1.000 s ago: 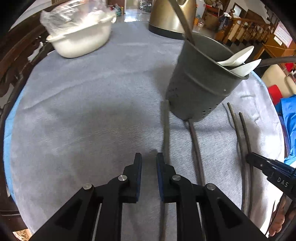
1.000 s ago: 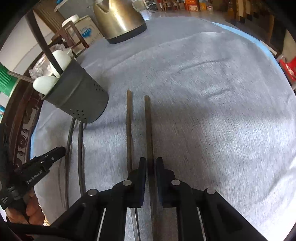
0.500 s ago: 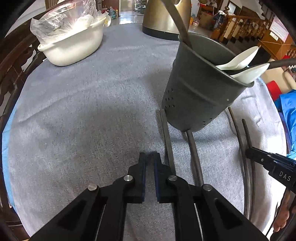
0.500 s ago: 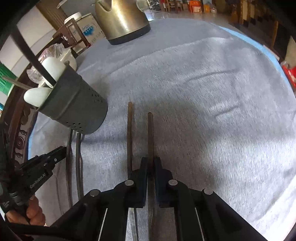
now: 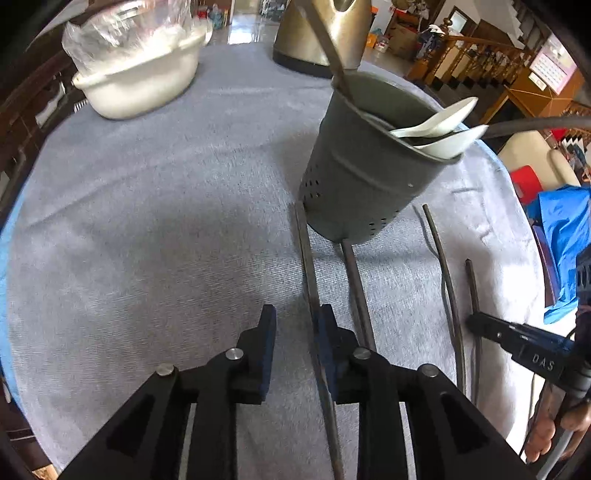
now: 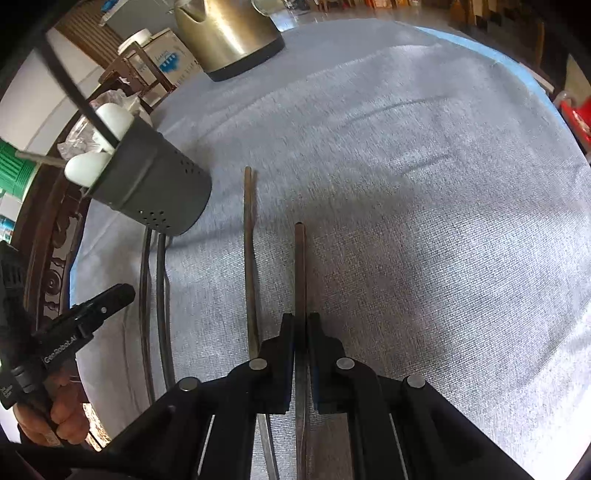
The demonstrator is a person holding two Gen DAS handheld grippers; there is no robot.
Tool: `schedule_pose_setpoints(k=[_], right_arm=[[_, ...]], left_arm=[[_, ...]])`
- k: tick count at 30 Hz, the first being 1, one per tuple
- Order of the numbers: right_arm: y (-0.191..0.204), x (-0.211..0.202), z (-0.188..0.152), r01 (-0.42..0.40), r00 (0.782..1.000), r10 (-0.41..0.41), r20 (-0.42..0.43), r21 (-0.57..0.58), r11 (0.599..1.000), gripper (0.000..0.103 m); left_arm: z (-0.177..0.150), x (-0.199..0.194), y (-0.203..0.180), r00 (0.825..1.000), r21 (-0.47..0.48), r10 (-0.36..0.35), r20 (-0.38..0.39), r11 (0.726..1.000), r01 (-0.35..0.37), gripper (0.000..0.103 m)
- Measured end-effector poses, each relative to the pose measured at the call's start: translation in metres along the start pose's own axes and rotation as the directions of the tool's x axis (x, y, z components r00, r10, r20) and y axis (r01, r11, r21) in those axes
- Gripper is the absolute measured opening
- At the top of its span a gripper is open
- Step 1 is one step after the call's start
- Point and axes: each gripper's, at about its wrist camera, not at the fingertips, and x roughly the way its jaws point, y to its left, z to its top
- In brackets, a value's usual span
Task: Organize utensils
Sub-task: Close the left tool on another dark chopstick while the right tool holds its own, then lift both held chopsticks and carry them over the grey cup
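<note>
A grey perforated utensil holder [image 5: 369, 177] [image 6: 151, 192] stands on the grey cloth with white spoons [image 5: 443, 118] and dark sticks in it. Dark chopsticks lie in pairs in front of it. My left gripper [image 5: 295, 321] hovers over the left pair. Its jaws are opening, and one chopstick [image 5: 308, 273] runs between them along the right pad, not pinched. The second chopstick [image 5: 354, 280] lies just outside it. My right gripper [image 6: 301, 325] is shut on a brown chopstick [image 6: 300, 258], whose partner [image 6: 249, 240] lies to its left.
A gold kettle [image 5: 317, 33] [image 6: 229, 33] and a white bowl with a plastic bag [image 5: 140, 85] stand at the far side. The round table's edge [image 6: 524, 70] curves at the right. Blue plastic [image 5: 561, 236] lies off the table's right side. Each gripper shows in the other's view.
The left jaws closed to a slit, then widened around a chopstick while the gripper shifted right. The right jaws closed on the right chopstick, whose far end now lies nearer than its partner's.
</note>
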Motion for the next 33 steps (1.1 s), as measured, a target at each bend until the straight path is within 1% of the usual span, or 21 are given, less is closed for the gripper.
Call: schedule_pose_setpoints(k=[1,3,4,8,11,13,15,17,19,24,27,30,33], right_arm=[[0.001,0.0,0.002,0.006,1.0,-0.006,-0.009,-0.002,1.0,0.009],[0.003,0.003,0.009,0.016,1.0,-0.016,-0.016,-0.009,1.0,0.009],[0.005,0.005,0.013,0.023,1.0,-0.023,-0.02,-0.006,1.0,0.01],[0.015,0.016,0.03,0.07,0.997,-0.07,-0.017,-0.016,0.997,0.01],[0.026,0.021,0.037,0.111,0.994,-0.111,0.006,-0.057,0.992,0.01],[0.03,0.023,0.039,0.128,0.992,-0.127,0.015,-0.082,0.988,0.01],[0.031,0.025,0.039,0.127,0.992,-0.126,0.019,-0.092,0.988,0.009],[0.03,0.023,0.037,0.117,0.993,-0.116,0.022,-0.092,0.989,0.009],[0.024,0.013,0.028,0.115,0.993,-0.114,0.02,-0.096,0.989,0.009],[0.02,0.01,0.016,0.101,0.995,-0.101,0.003,-0.092,0.991,0.009],[0.02,0.008,0.014,0.102,0.994,-0.104,-0.017,-0.093,0.99,0.009],[0.021,0.014,0.025,0.102,0.993,-0.106,-0.05,-0.071,0.992,0.01],[0.029,0.019,0.034,0.126,0.989,-0.132,-0.06,-0.098,0.987,0.01]], left_arm=[[0.002,0.005,0.001,1.0,-0.009,-0.022,-0.022,1.0,0.022,0.024],[0.008,0.013,0.004,0.999,-0.01,-0.016,-0.036,1.0,0.016,0.024],[0.015,0.014,0.002,1.0,-0.008,-0.012,-0.022,1.0,0.012,0.024],[0.025,0.014,-0.005,1.0,-0.01,-0.011,-0.03,1.0,0.01,0.023],[0.029,0.016,-0.008,1.0,0.004,0.007,-0.023,1.0,-0.007,0.008],[0.031,0.015,-0.003,1.0,0.0,-0.008,-0.017,1.0,0.008,0.008],[0.026,0.012,0.003,1.0,0.0,-0.02,-0.014,1.0,0.02,0.006],[0.021,0.009,0.006,1.0,0.009,-0.023,-0.014,1.0,0.023,0.006],[0.012,0.003,0.01,1.0,0.02,-0.022,-0.014,1.0,0.022,0.006],[-0.006,-0.007,0.012,0.999,0.033,-0.013,-0.046,0.999,0.015,0.006],[0.003,-0.005,0.016,0.998,0.015,-0.006,-0.062,1.0,0.007,0.006],[0.02,0.001,0.017,0.997,-0.016,-0.022,-0.073,1.0,0.021,0.008],[0.035,0.002,0.01,0.997,0.003,-0.011,-0.072,1.0,0.011,0.008]])
